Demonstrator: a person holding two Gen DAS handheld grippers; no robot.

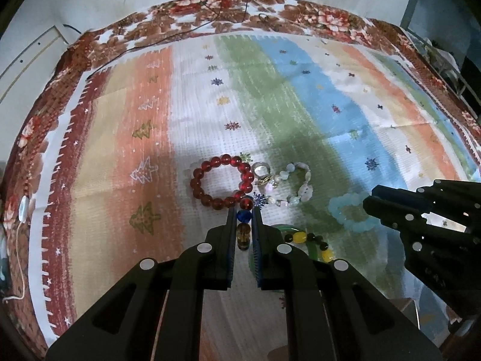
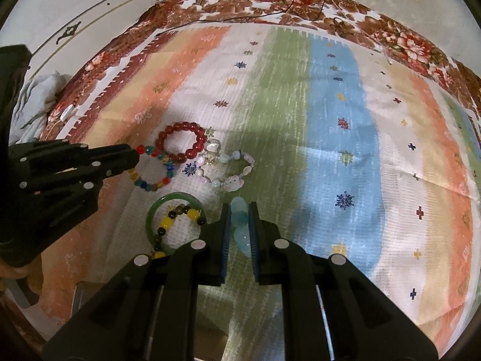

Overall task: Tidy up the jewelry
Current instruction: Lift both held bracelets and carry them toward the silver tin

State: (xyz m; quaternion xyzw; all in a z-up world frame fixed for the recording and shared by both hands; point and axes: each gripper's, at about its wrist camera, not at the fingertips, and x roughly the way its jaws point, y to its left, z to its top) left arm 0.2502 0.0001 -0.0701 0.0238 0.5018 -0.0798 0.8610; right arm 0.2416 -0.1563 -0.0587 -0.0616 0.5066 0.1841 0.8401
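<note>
My left gripper (image 1: 243,210) is shut on a multicoloured bead bracelet (image 1: 243,216), whose red, blue and amber beads show between the fingers; its loop shows in the right wrist view (image 2: 156,170). My right gripper (image 2: 239,207) is shut on a pale blue bead bracelet (image 2: 240,219), seen as a ring in the left wrist view (image 1: 350,213). On the striped cloth lie a red bead bracelet (image 1: 221,182), a silver ring (image 1: 261,170), a pastel shell bracelet (image 1: 296,186), a green bangle (image 2: 174,222) and a yellow-and-black bead bracelet (image 2: 180,219) across it.
The striped cloth (image 1: 300,105) lies over a brown floral blanket (image 1: 270,9). Thin black cables (image 1: 222,3) run across the far edge. A white cord with a switch (image 1: 22,210) lies at the left edge. A pale wall stands behind.
</note>
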